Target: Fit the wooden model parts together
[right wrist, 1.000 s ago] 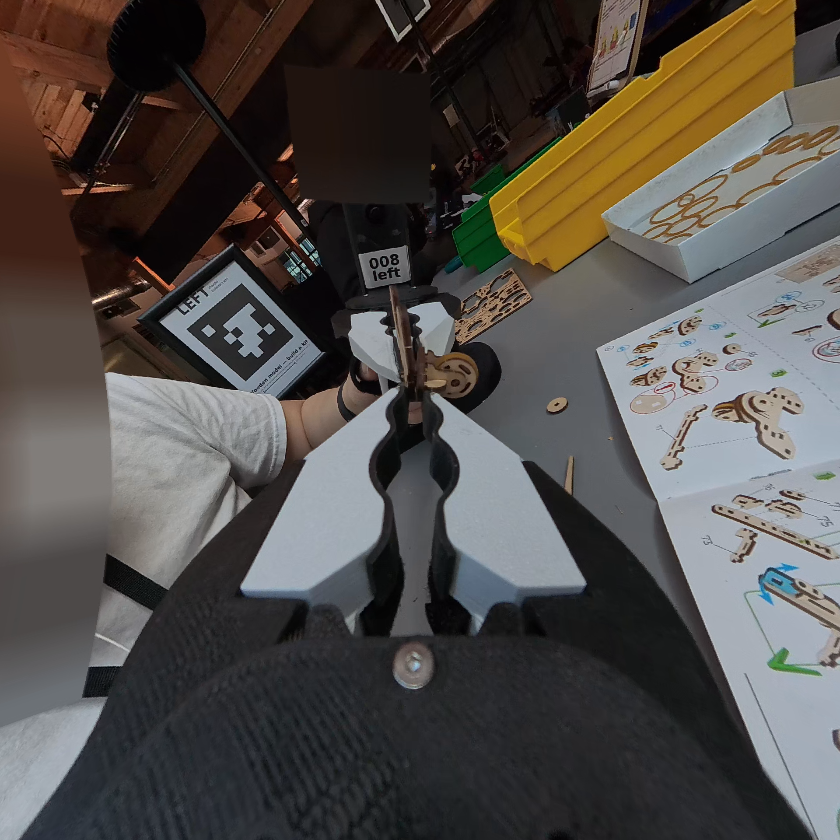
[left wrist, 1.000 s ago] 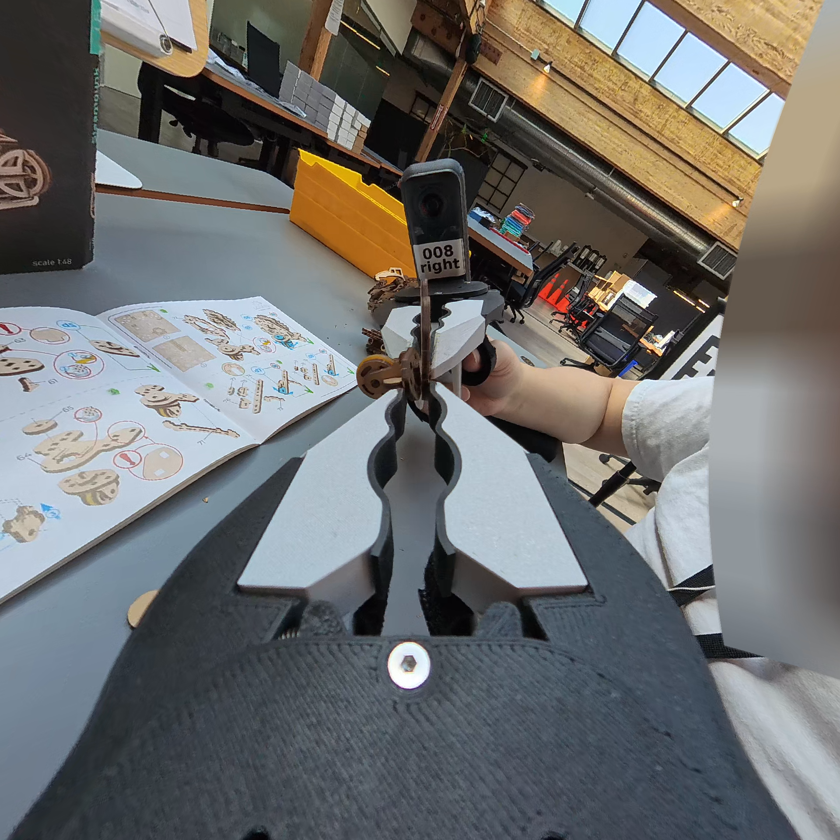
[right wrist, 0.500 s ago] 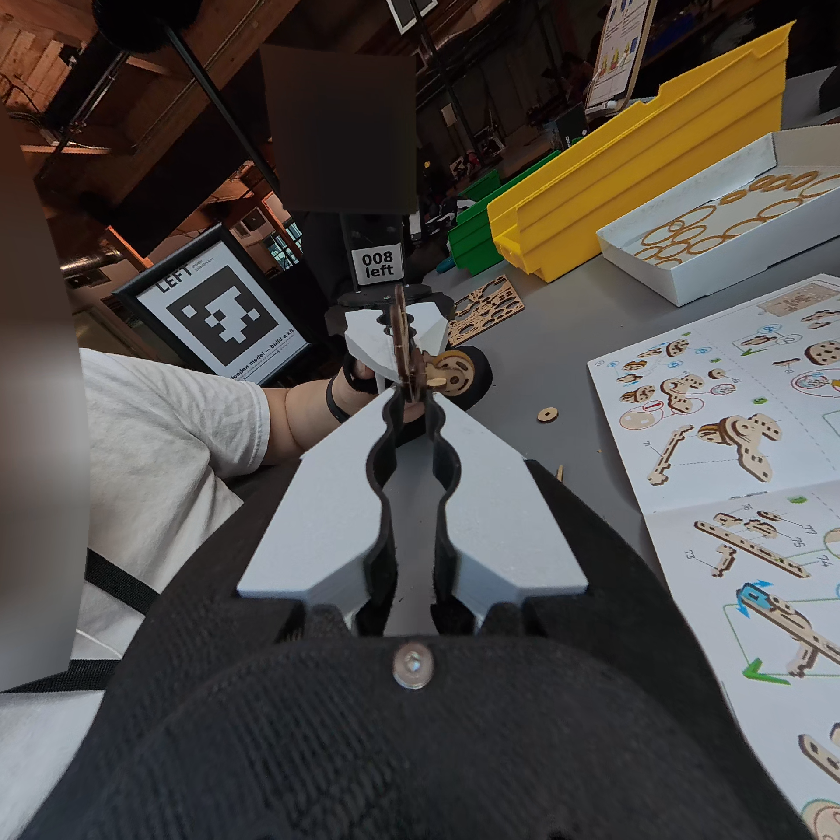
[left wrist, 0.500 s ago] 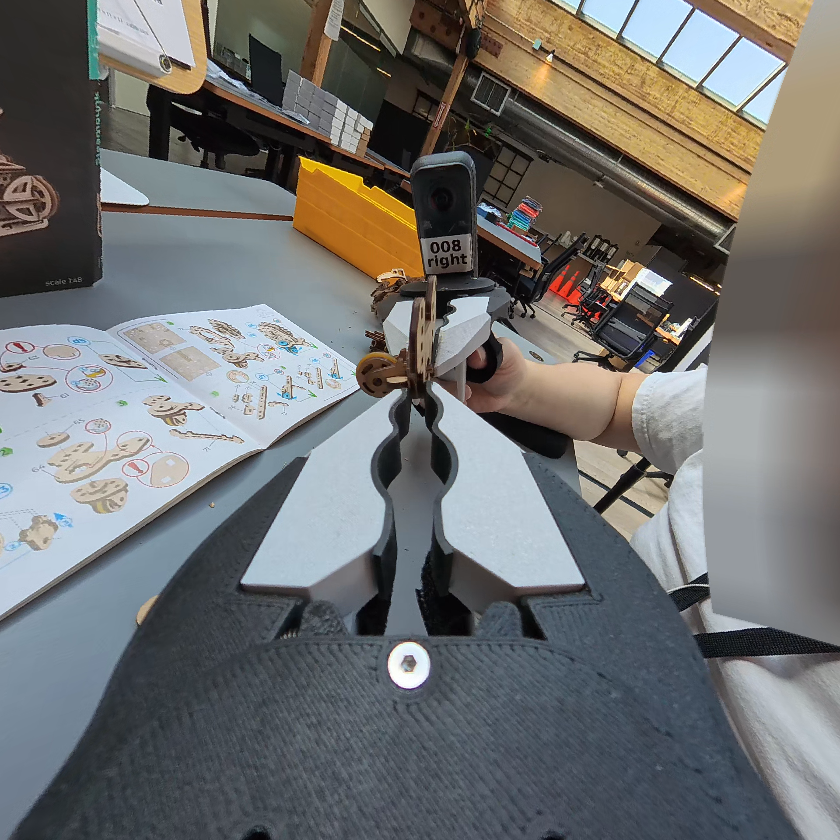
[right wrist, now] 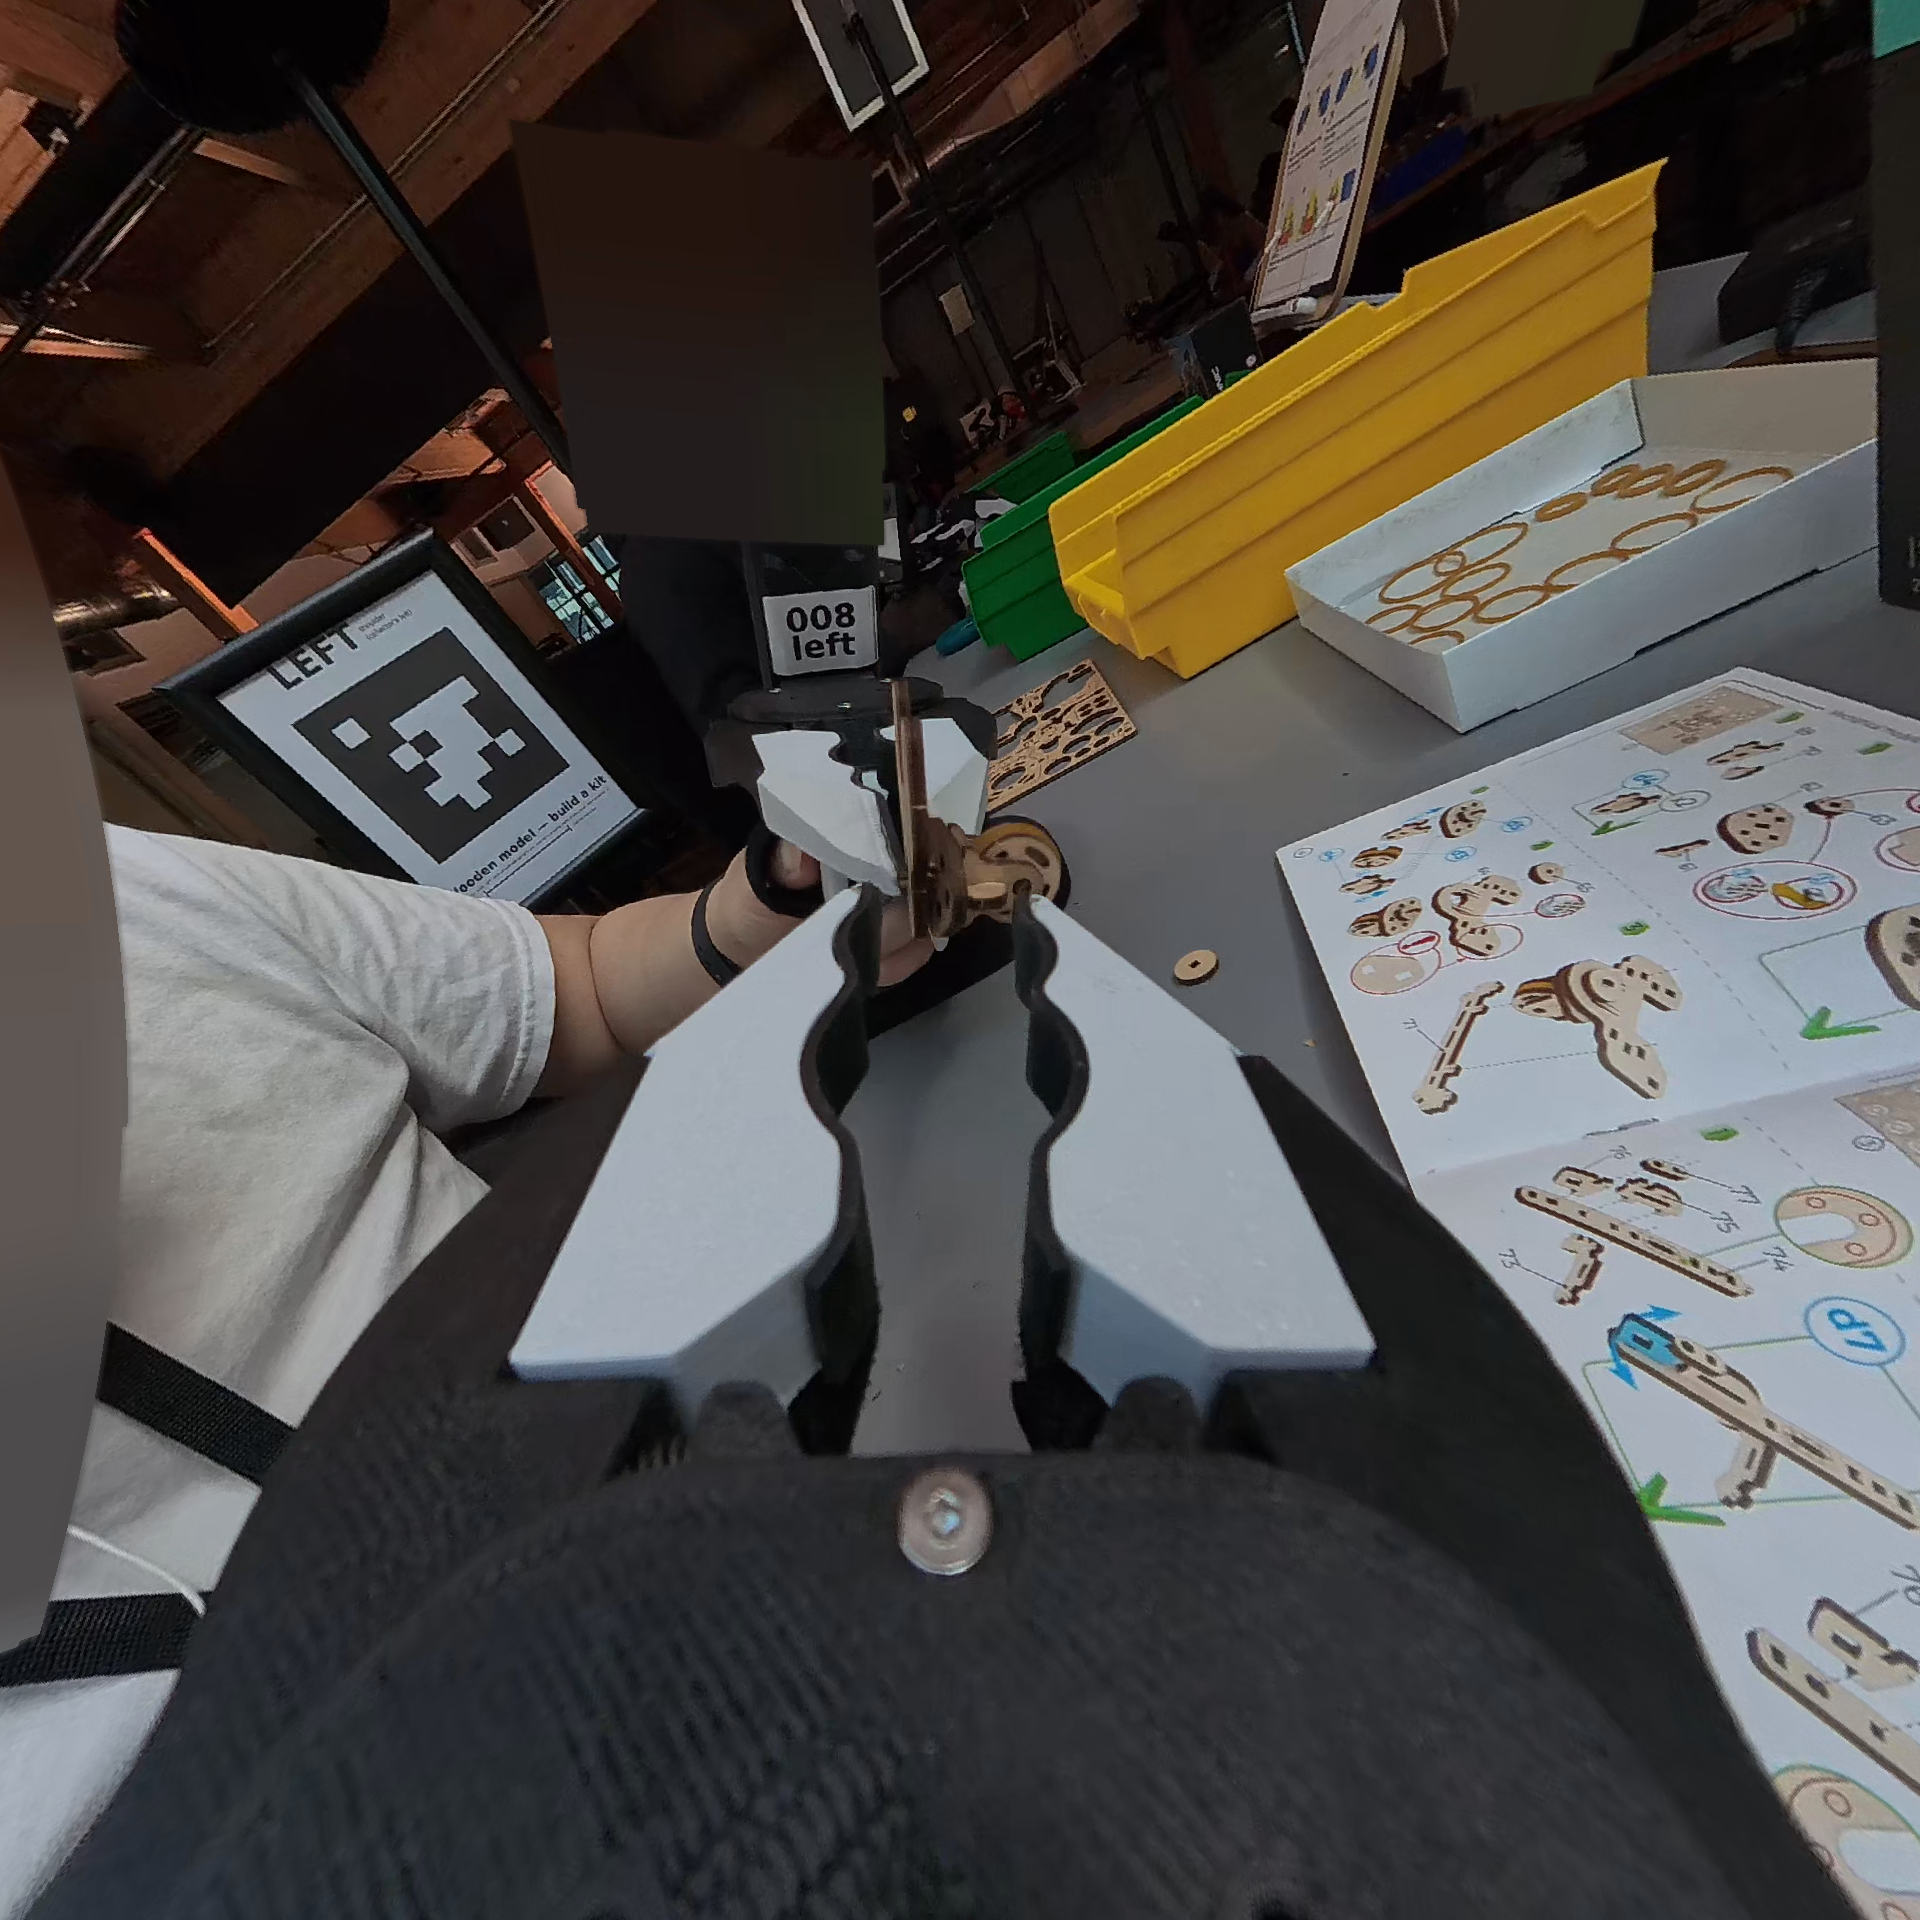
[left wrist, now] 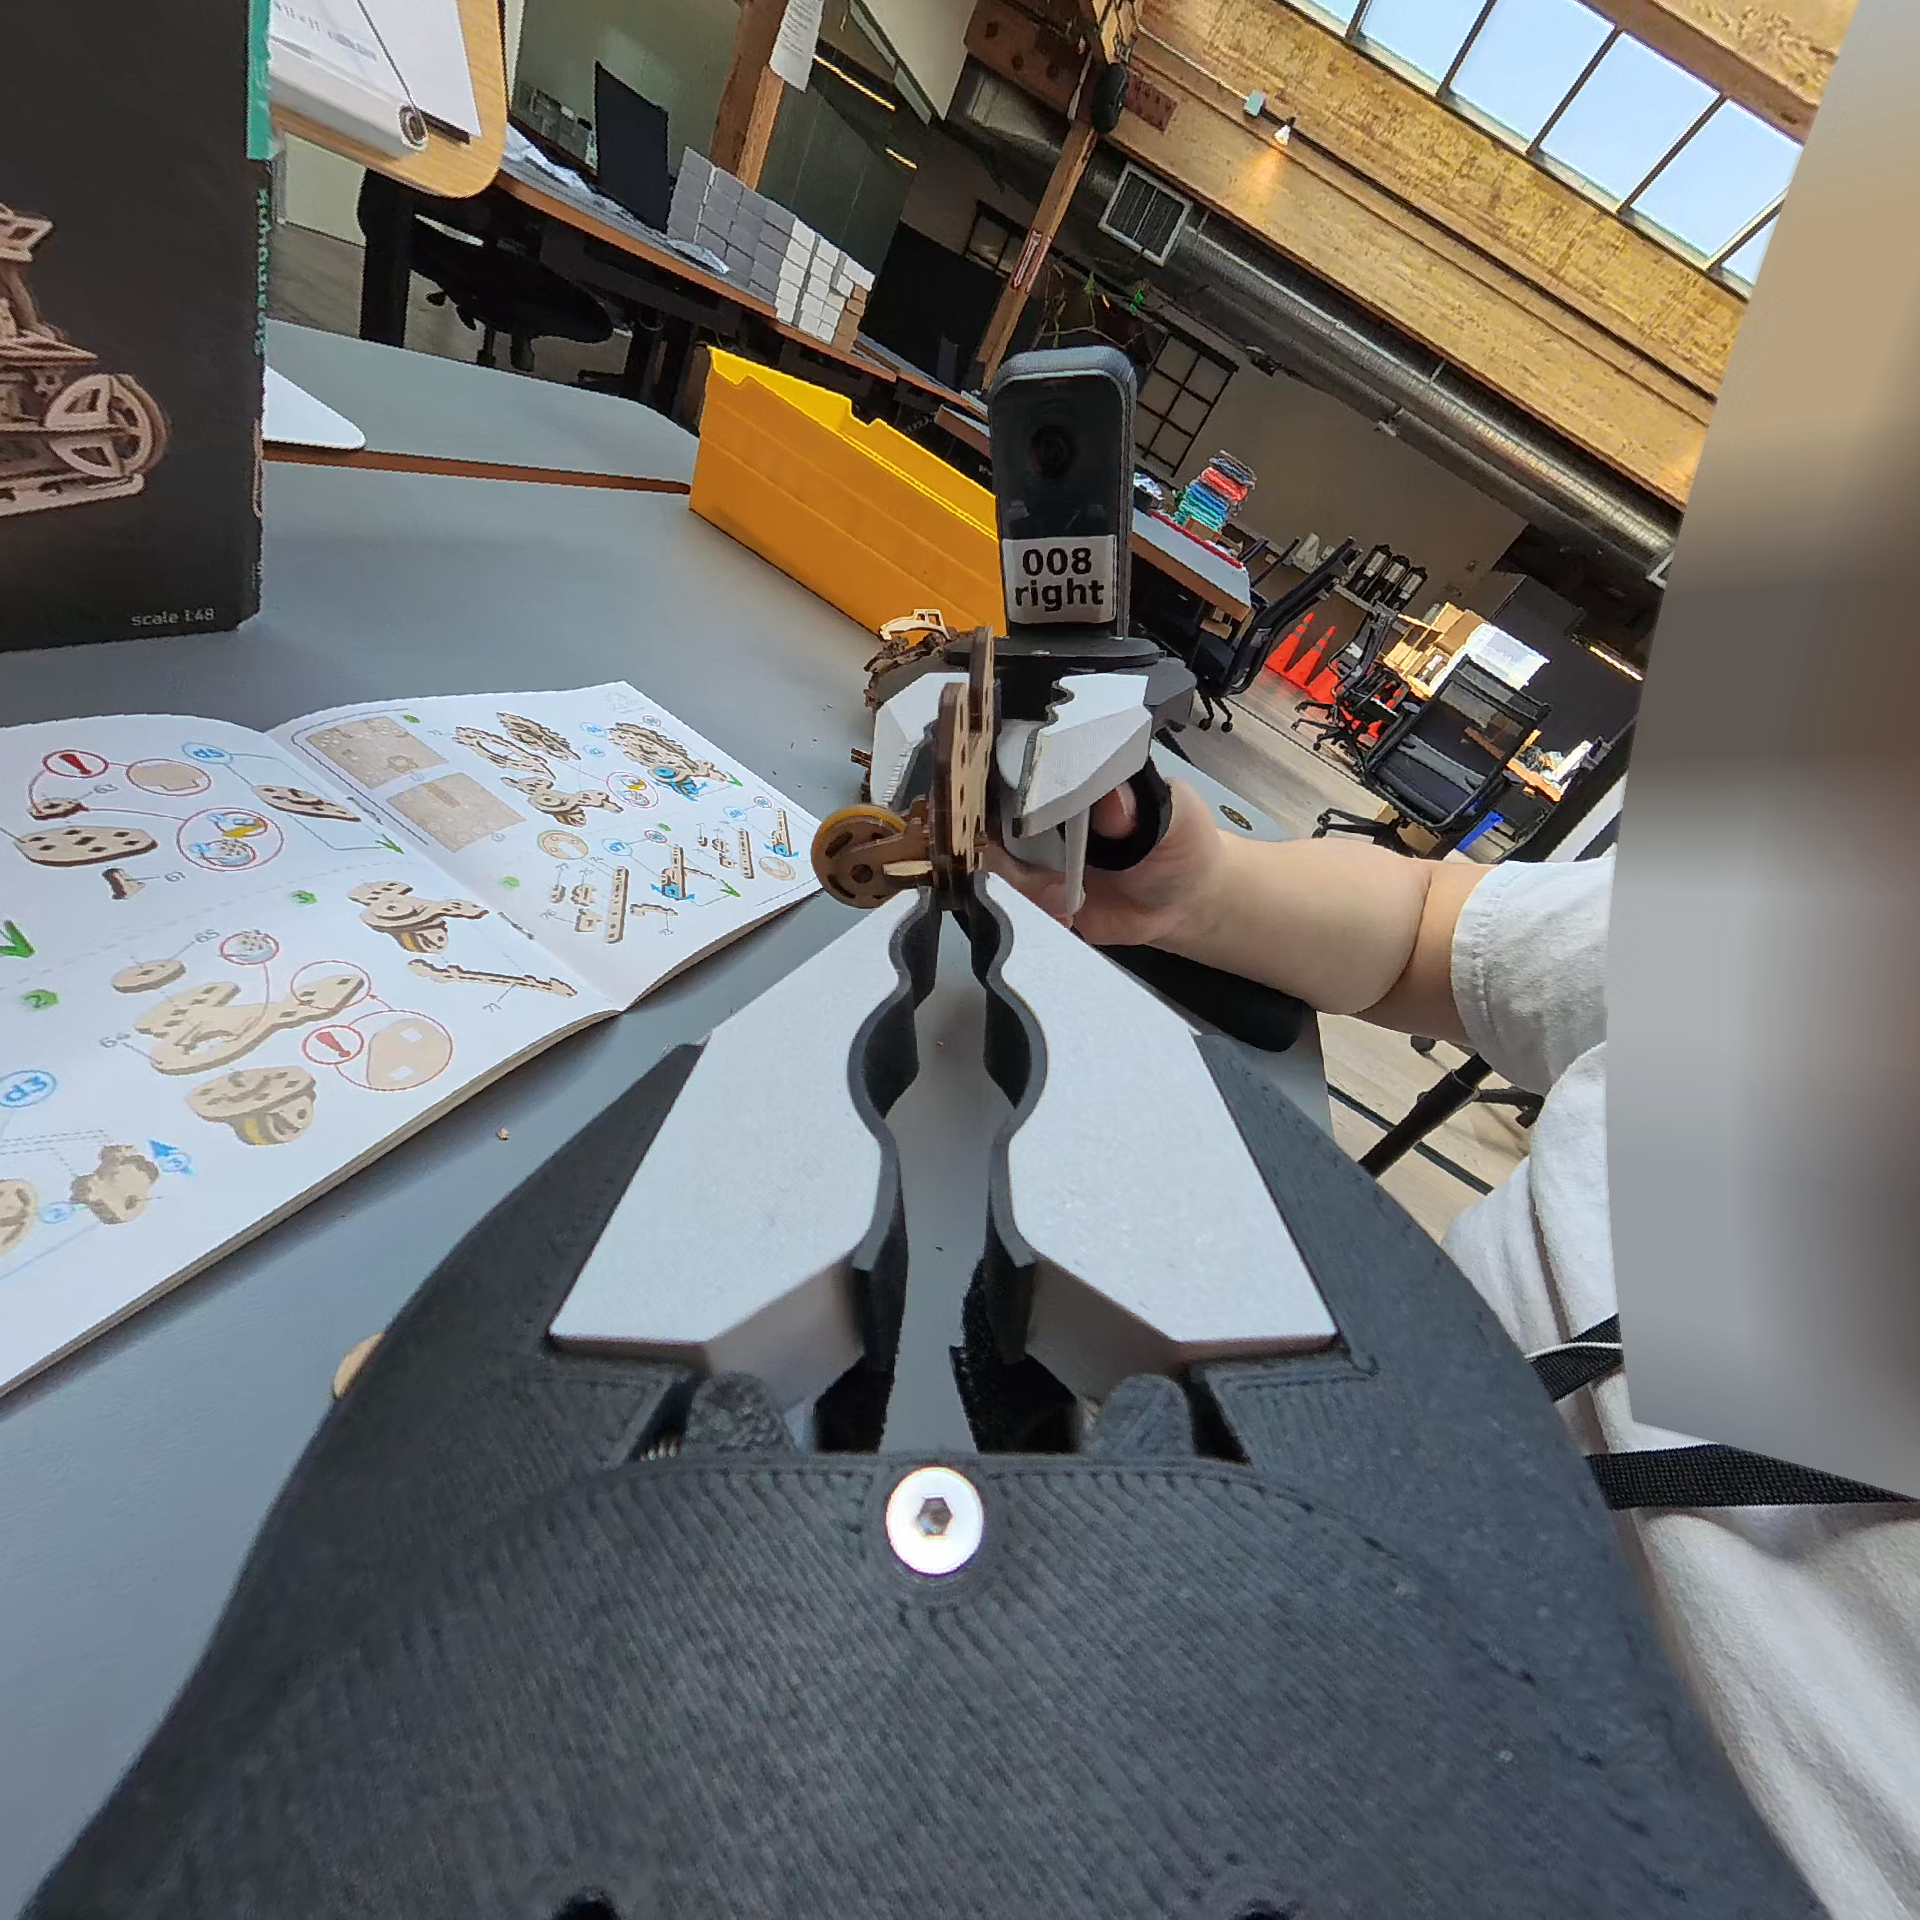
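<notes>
A small wooden assembly, a flat holed plate (left wrist: 961, 769) with a wheel (left wrist: 868, 857) on its side, is held in the air between the two grippers. My left gripper (left wrist: 951, 902) is shut on the plate's lower edge. It also shows in the right wrist view (right wrist: 914, 842), gripping the plate (right wrist: 912, 800). My right gripper (right wrist: 942, 904) is open, its fingers standing either side of the wheel end (right wrist: 1013, 862) without pinching it. In the left wrist view the right gripper (left wrist: 982, 800) faces me with its fingers apart around the plate.
An open instruction booklet (left wrist: 364, 883) lies on the grey table and also shows in the right wrist view (right wrist: 1610, 987). A yellow bin (right wrist: 1351, 447), a white tray of wooden rings (right wrist: 1382, 665), a punched wooden sheet (right wrist: 1060, 727) and a loose disc (right wrist: 1195, 966) lie beyond. A black box (left wrist: 125, 312) stands at the left. Left and right tips are no more than a few centimetres apart.
My right gripper has opened and let go of the wooden assembly. My left gripper stays shut on it. Both grippers have shifted and tilted a little.
</notes>
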